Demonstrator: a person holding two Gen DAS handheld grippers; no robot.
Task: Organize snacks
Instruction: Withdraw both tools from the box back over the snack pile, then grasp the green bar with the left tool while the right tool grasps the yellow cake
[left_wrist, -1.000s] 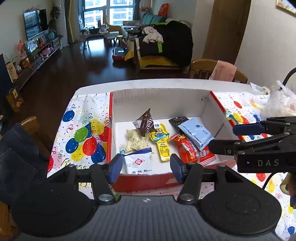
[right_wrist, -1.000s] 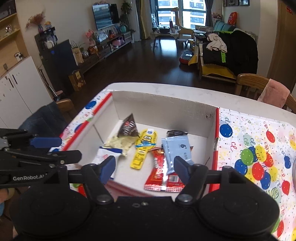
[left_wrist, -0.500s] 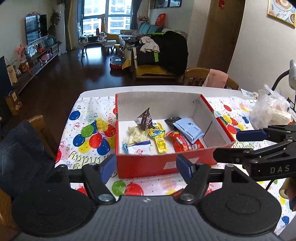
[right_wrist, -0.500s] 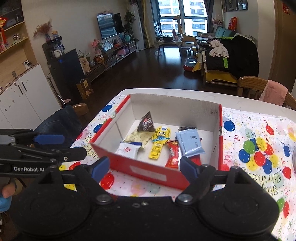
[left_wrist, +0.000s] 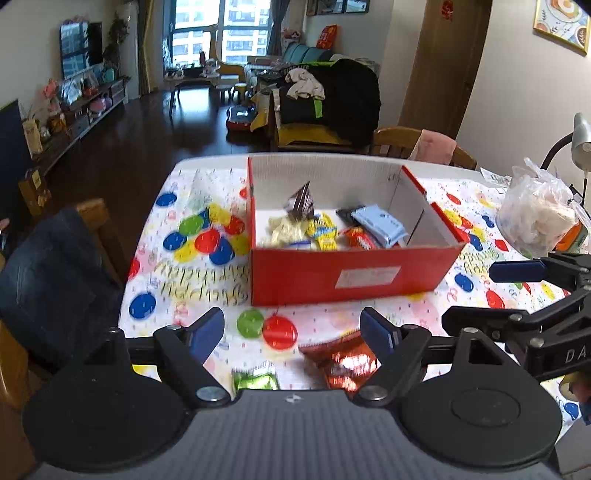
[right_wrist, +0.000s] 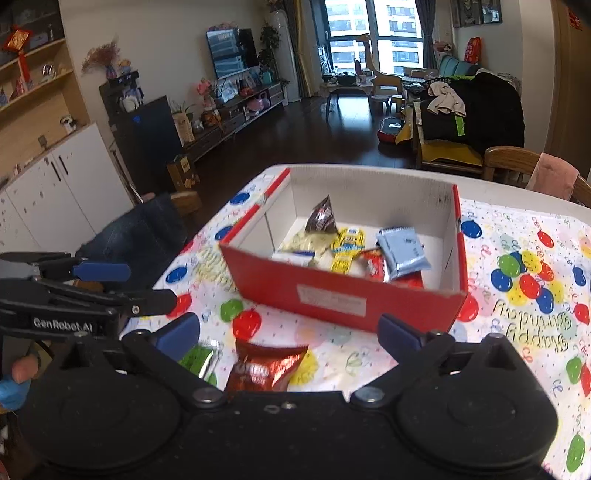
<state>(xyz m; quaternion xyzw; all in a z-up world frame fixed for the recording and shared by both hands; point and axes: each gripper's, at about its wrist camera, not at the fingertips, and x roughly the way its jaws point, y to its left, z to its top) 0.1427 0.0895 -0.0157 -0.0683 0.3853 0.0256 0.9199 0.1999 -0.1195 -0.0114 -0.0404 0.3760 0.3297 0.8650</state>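
Observation:
A red cardboard box (left_wrist: 351, 275) (right_wrist: 332, 295) stands on the balloon-print tablecloth and holds several snack packets, among them a blue one (left_wrist: 380, 225) (right_wrist: 402, 251), a yellow one (left_wrist: 323, 234) and a dark triangular one (right_wrist: 321, 218). Before the box lie a shiny red packet (left_wrist: 340, 363) (right_wrist: 266, 367) and a green packet (left_wrist: 255, 378) (right_wrist: 199, 360). My left gripper (left_wrist: 291, 330) is open and empty above these two. My right gripper (right_wrist: 288, 334) is open and empty, beside the left one.
A clear plastic bag (left_wrist: 535, 218) sits on the table (left_wrist: 192, 258) at the right. A chair with dark jeans (left_wrist: 48, 273) stands at the table's left edge. Another chair with a pink cloth (right_wrist: 550, 177) is behind the table.
Both grippers have pulled back from over the box toward the near table edge. The red and green packets have come into view in front of the box.

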